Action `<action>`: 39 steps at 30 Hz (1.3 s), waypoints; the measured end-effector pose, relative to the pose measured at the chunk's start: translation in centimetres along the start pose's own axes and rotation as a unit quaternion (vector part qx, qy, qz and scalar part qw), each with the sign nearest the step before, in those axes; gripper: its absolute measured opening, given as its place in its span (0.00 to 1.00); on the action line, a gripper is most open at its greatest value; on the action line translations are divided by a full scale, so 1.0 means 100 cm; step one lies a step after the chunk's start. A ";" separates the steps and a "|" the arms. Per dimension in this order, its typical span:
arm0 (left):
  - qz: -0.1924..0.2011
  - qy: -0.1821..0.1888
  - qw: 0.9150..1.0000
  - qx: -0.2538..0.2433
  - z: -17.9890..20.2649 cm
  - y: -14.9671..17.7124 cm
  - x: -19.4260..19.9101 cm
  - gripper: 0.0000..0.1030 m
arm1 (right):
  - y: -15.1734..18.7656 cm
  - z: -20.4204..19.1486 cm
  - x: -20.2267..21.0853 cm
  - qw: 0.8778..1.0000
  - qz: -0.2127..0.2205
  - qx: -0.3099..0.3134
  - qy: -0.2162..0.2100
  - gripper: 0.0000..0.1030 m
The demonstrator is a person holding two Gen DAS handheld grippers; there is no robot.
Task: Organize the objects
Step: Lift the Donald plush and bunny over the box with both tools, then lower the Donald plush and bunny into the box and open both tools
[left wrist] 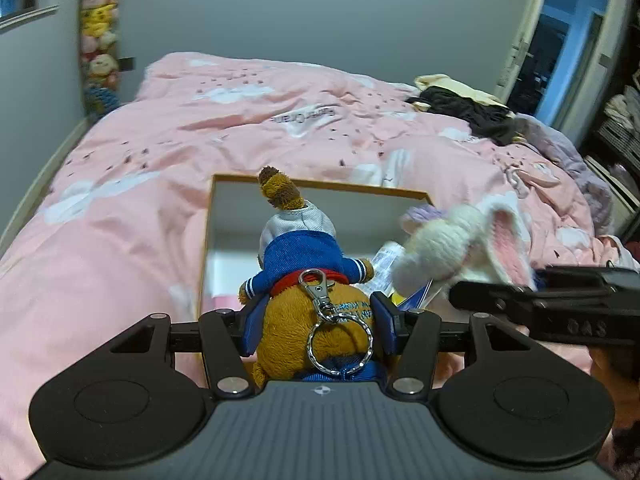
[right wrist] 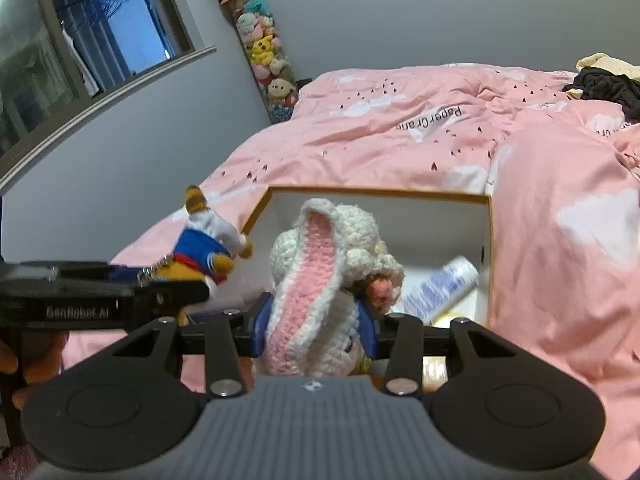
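Observation:
My left gripper (left wrist: 320, 320) is shut on a brown plush keychain toy (left wrist: 304, 248) in a blue and white jacket, its metal clip and ring (left wrist: 340, 340) facing the camera. The toy hangs over a white open box with a wooden rim (left wrist: 320, 184) on the bed. My right gripper (right wrist: 316, 328) is shut on a white crocheted bunny (right wrist: 320, 264) with a pink ear, above the same box (right wrist: 376, 196). A white and blue tube (right wrist: 440, 292) lies inside the box. The two grippers are side by side, the bunny (left wrist: 452, 240) to the right of the plush toy.
The box rests on a pink duvet (left wrist: 160, 140). A pile of dark and cream clothes (left wrist: 472, 108) lies at the far right of the bed. A hanging column of plush toys (right wrist: 264, 52) stands in the wall corner, beside a window (right wrist: 100, 20).

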State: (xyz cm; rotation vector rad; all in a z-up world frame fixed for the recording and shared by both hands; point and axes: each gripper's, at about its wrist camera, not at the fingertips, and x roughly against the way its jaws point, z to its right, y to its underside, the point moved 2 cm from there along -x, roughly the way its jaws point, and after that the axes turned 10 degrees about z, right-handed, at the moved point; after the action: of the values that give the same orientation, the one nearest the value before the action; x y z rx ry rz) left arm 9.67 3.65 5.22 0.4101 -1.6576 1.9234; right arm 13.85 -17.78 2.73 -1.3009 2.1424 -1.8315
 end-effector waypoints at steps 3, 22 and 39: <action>-0.015 0.019 1.000 0.004 -0.011 -0.008 -0.020 0.62 | -0.010 0.008 -0.029 1.000 -0.001 -0.019 0.002 0.44; -0.071 -0.115 0.982 -0.130 -0.016 0.002 -0.149 0.62 | -0.007 0.053 -0.174 0.995 -0.086 -0.055 0.017 0.45; -0.045 -0.142 0.980 -0.134 -0.016 0.011 -0.162 0.69 | -0.001 0.040 -0.202 0.993 -0.115 -0.014 0.036 0.45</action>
State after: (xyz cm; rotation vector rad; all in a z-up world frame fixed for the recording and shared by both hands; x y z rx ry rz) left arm 22.10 1.67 -5.21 0.6624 -2.0122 1.6040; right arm 29.06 -8.82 -7.91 -1.5697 2.1383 -1.9660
